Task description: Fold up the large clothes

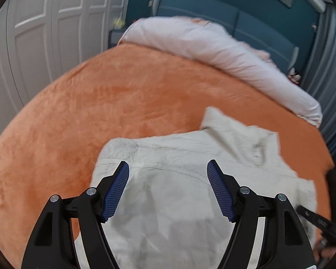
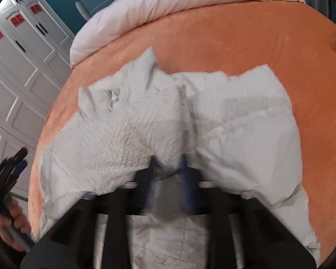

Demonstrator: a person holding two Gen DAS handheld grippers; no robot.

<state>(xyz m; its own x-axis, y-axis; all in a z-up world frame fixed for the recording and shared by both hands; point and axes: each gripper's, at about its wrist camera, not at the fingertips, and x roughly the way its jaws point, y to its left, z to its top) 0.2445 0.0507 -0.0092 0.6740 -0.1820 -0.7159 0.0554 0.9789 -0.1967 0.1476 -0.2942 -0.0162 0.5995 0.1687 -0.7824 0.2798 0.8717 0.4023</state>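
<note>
Though crumpled, garment on bedspread.

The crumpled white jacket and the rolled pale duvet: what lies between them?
Only bare orange bedspread separates jacket from duvet, in both views.

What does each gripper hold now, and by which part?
The right gripper pinches a raised fold of the crumpled white padded garment. The left gripper holds nothing; its jaws stand open.

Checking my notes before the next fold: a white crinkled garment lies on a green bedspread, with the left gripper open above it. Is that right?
Not quite: the bedspread is orange, not green, as the left wrist view shows. The rest holds: the white crinkled garment lies on it and the left gripper is open above it.
</note>
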